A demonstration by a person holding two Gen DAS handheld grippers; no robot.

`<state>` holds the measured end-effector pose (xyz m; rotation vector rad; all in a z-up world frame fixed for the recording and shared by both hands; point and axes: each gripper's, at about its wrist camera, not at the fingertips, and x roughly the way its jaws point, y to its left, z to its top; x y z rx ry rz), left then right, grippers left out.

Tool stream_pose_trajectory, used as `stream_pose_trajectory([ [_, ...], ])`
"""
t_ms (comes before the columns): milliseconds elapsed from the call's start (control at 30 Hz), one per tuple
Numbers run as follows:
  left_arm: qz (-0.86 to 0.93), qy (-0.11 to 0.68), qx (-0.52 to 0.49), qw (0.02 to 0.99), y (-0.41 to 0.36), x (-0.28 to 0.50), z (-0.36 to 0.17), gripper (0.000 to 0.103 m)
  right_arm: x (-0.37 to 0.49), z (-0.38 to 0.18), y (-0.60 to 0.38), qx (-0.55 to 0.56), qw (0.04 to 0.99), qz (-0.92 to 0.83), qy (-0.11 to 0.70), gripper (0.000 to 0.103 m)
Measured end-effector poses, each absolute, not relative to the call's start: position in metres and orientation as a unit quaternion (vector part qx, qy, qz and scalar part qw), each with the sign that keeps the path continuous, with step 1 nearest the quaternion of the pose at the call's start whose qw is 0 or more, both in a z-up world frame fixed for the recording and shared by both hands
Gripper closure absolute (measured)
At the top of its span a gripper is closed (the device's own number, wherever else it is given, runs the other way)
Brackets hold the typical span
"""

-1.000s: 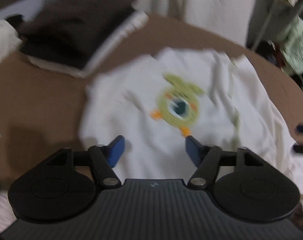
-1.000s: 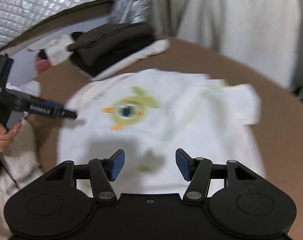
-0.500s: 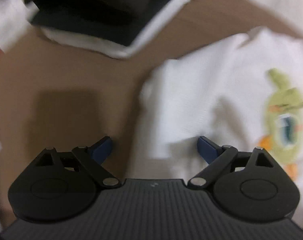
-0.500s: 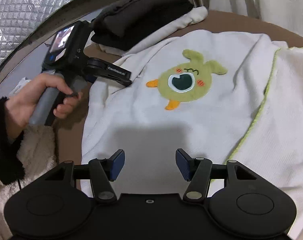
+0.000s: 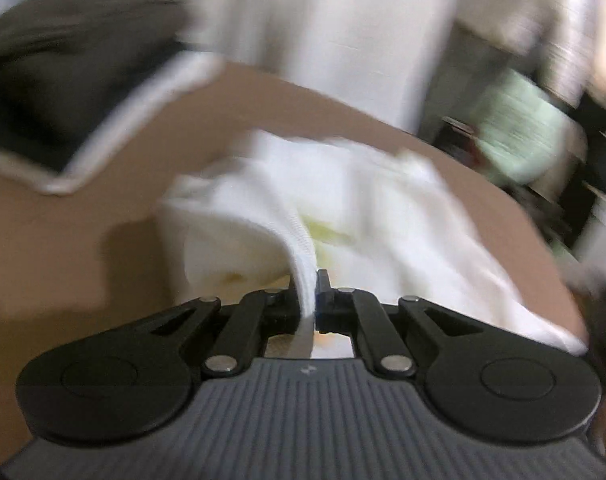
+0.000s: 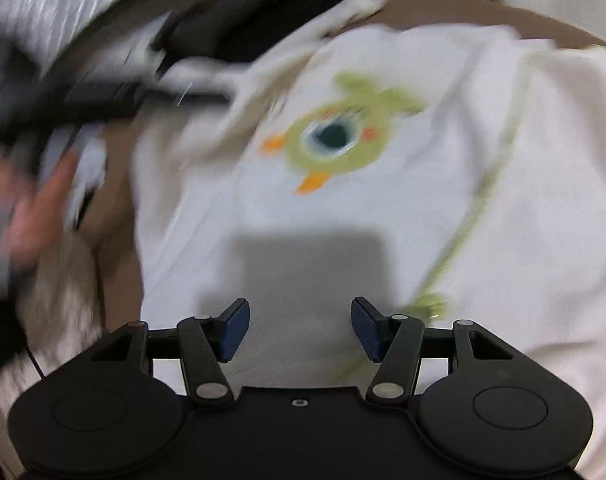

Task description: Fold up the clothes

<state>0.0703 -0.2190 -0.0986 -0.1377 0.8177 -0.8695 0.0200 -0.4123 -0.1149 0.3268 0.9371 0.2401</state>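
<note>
A white garment (image 5: 383, 216) is being pinched at its edge by the left gripper (image 5: 316, 292), whose jaws are being pressed together on a ridge of the cloth that is being drawn up from the brown table (image 5: 55, 240); the fabric is being pulled into a raised fold between the two dark fingers (image 5: 324, 280), while the rest of the garment is being left lying rumpled across the tabletop; in the right wrist view the same white garment (image 6: 343, 208) is being shown spread flat, its front marked by a green cartoon patch (image 6: 335, 136) with orange spots, and a thin green trim line (image 6: 475, 200) is being seen running down its right side; the right gripper (image 6: 300, 330) is being held just above the near part of the cloth, its blue-padded fingers (image 6: 235, 330) being kept apart with nothing between them, and its shadow is being cast on the fabric ahead; at the left of that view a person's hand (image 6: 19, 216) is being blurred by motion around the handle of the other tool; a stack of folded dark clothes (image 5: 63, 80) is being kept at the far left of the table, beside the white garment and apart from it; pale fabric (image 5: 323, 40) is being seen hanging behind the table.
</note>
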Motion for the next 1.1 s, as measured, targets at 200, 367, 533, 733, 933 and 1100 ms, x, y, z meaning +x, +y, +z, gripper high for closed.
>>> stream_pose_trajectory([
  [200,-0.533,0.477,-0.062,0.696,-0.291,0.012,-0.142,0.099,-0.009,-0.093,-0.496,0.302,0.889,0.032,0.342,0.04],
  [367,-0.525,0.55,-0.057,0.647,-0.314,0.009,-0.182,0.099,0.004,-0.104,-0.484,0.28,0.89,0.066,0.354,0.04],
  [533,-0.566,0.484,-0.018,0.667,-0.306,0.008,-0.147,0.085,0.02,-0.124,-0.46,0.205,0.889,0.056,0.407,0.08],
  [733,-0.44,0.413,0.032,0.797,-0.277,0.047,-0.125,0.042,0.013,-0.133,-0.483,0.255,0.865,0.009,0.431,0.088],
  [933,-0.314,0.467,-0.068,0.824,-0.251,0.121,-0.155,0.021,0.017,-0.139,-0.486,0.271,0.856,0.01,0.439,0.086],
  [1100,-0.291,0.519,-0.319,0.738,-0.242,0.147,-0.206,0.015,0.018,-0.136,-0.476,0.254,0.859,0.044,0.441,0.079],
])
